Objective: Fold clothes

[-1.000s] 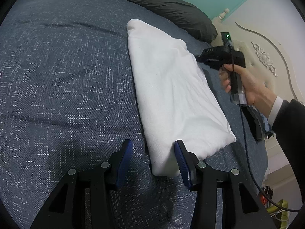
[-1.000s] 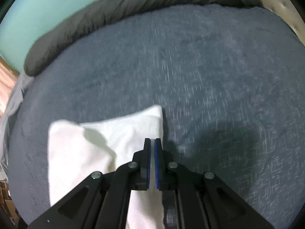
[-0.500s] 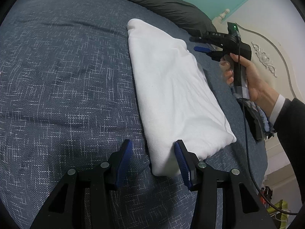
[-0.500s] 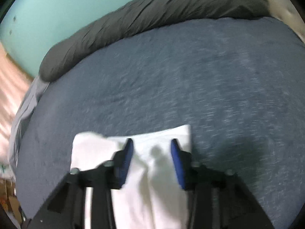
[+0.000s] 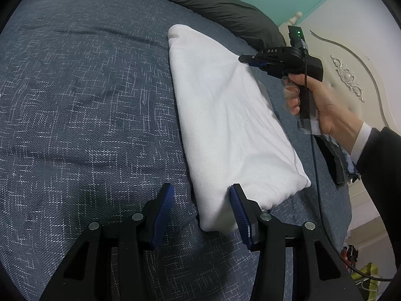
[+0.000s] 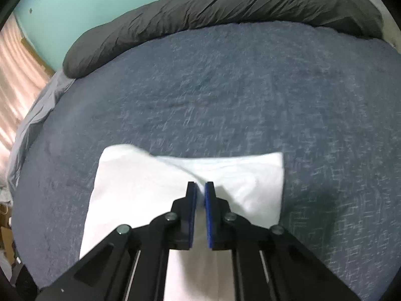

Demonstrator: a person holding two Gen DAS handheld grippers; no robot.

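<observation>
Right tongs (image 6: pixel 199 193) just closed, pinching white garment (image 6: pixel 155 190); left tongs (image 5: pixel 200 200) steady.

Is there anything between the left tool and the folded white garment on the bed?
Nothing visible. The left tool sits open at the white garment's near corner, with only blue bedspread around it.

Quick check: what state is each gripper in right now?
Left gripper: open, astride a corner of the folded white garment.
Right gripper: jaws just closed, pinching a ridge of it.

Dark duvet (image 6: pixel 225 7) lies along the blue bedspread (image 5: pixel 87 100).
</observation>
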